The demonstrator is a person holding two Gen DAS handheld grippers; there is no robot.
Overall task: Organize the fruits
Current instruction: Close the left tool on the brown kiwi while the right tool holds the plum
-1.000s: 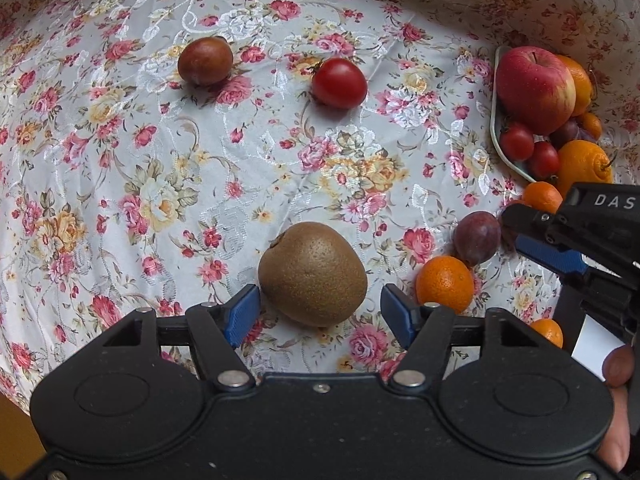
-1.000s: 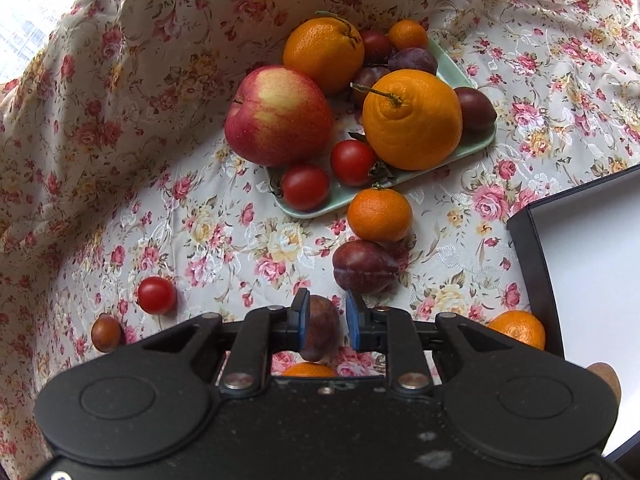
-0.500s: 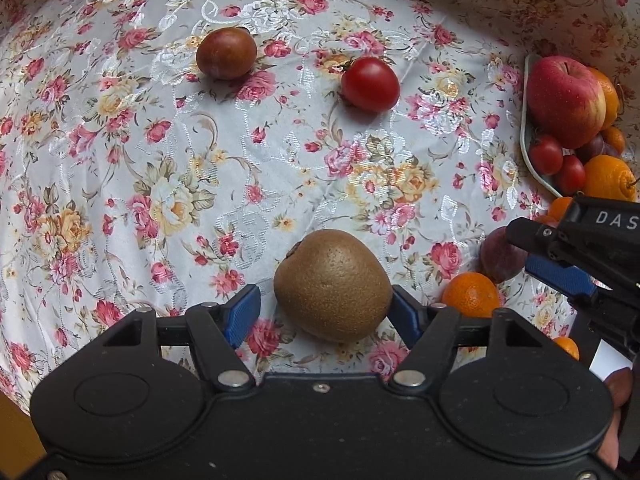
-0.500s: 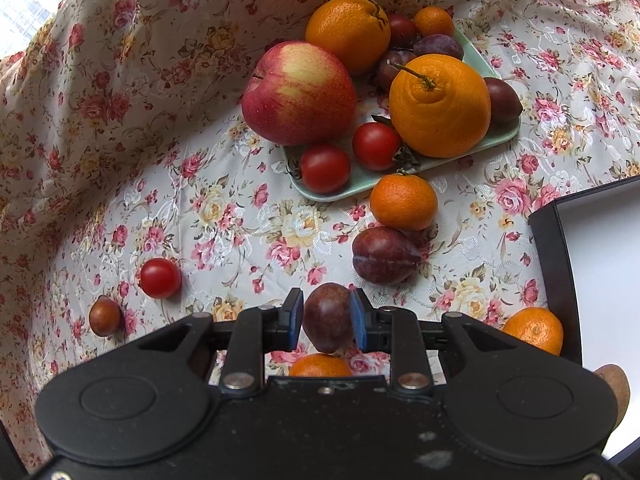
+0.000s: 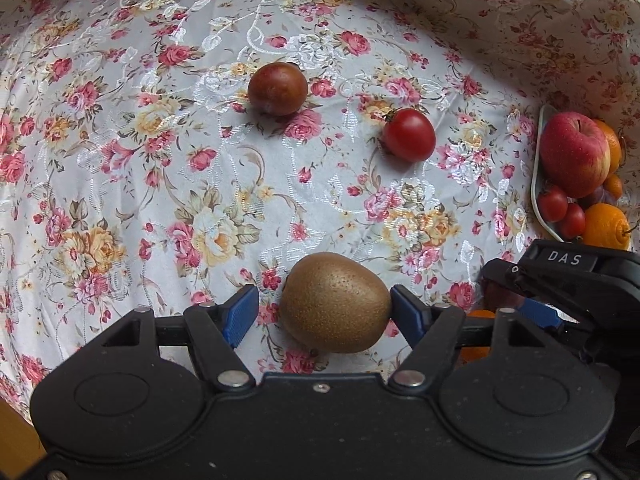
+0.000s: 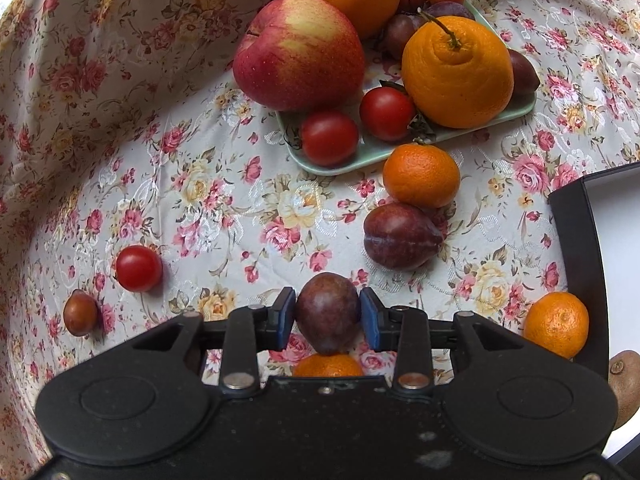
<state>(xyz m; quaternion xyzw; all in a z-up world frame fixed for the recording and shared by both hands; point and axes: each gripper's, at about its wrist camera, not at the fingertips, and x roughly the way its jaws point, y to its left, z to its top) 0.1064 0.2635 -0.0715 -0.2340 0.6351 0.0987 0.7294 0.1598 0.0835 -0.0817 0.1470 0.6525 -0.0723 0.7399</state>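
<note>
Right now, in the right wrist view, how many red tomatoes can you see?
3: two on the green plate's front edge, the left tomato and the right tomato, and a loose tomato on the tablecloth at left. More may hide behind the larger fruit.

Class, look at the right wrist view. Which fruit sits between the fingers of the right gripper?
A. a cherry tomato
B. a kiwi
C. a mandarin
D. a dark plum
D: the dark plum sits between the blue pads of the right gripper, whose jaws are opening, with slight gaps on both sides; a mandarin peeks out just below it, and the kiwi lies far right.
</note>
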